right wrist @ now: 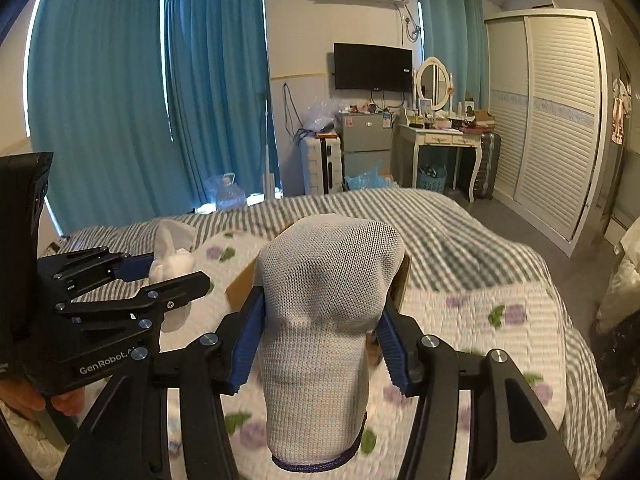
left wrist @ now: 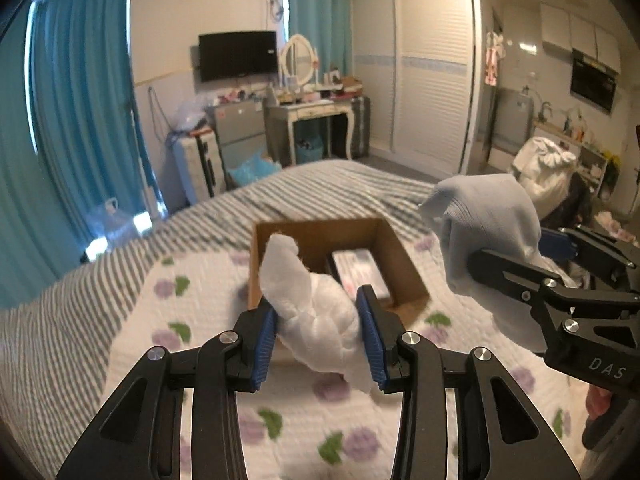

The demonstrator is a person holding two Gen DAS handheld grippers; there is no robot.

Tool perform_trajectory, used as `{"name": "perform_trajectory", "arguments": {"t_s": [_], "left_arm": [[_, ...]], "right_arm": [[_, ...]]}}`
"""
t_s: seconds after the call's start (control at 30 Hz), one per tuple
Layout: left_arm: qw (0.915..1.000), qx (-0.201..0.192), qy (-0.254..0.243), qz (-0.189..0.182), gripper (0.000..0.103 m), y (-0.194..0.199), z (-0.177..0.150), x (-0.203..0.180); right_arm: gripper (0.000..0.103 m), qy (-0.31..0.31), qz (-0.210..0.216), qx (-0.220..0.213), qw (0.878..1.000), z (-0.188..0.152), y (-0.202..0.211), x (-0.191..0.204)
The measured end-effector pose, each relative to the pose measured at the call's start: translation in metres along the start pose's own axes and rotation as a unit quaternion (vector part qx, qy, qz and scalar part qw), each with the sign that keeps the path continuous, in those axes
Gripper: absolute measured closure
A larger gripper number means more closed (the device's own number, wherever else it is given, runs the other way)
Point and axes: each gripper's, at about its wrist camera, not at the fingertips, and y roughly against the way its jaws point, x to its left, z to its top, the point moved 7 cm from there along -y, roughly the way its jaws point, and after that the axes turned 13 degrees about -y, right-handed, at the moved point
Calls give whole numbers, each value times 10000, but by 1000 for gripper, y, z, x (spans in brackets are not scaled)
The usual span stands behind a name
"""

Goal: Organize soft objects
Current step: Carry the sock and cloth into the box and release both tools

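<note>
My left gripper (left wrist: 320, 320) is shut on a white fluffy cloth (left wrist: 312, 304) and holds it above the bed, just in front of an open cardboard box (left wrist: 280, 236). My right gripper (right wrist: 320, 336) is shut on a pale grey knit sock (right wrist: 324, 312) with a purple cuff, held above the bed. The sock also shows at the right of the left wrist view (left wrist: 484, 232), level with the box. The left gripper with the white cloth (right wrist: 172, 264) shows at the left of the right wrist view. The box (right wrist: 240, 284) is mostly hidden behind the sock there.
The box sits on a floral quilt (left wrist: 280, 420) over a grey striped bedspread (left wrist: 340, 184). A flat packet (left wrist: 360, 272) lies inside the box. Beyond the bed stand a suitcase (right wrist: 322, 164), a dressing table (right wrist: 444, 140) and a wardrobe (right wrist: 552, 120).
</note>
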Motion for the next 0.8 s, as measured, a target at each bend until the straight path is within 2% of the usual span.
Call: {"name": "perform_trajectory", "arguments": {"t_s": [0.17,0.3,0.5,0.57,0.7,0.73,0.77,0.8], "left_arm": [[10000,15,13,9,65,-49,22,19],[9999,153,-9,25,65,-98,26,28],[9990,438,-44,-71,65,-161,9,33],[9985,529,-84,-92,64,-178,3,34],[9986,462,-186,-199,61,-188,1,31],[9984,503,-184,-206,54,-190,2,29],[9979,598,-176,-183,34,-191,0,26],[9978,633,-166,-76,28,-190,-2,25]], "right_arm": [[50,-203,160,84,9996,32,-49,-9],[50,-266,178,217,9993,42,-100,-19],[50,-560,-8,745,9956,28,-194,-52],[50,-545,-88,849,9949,20,-210,-61],[47,-640,39,958,9933,14,-227,-72],[41,-623,33,941,9936,17,-229,-76],[31,-595,20,926,9939,17,-229,-77],[28,-533,-10,892,9946,18,-228,-77]]}}
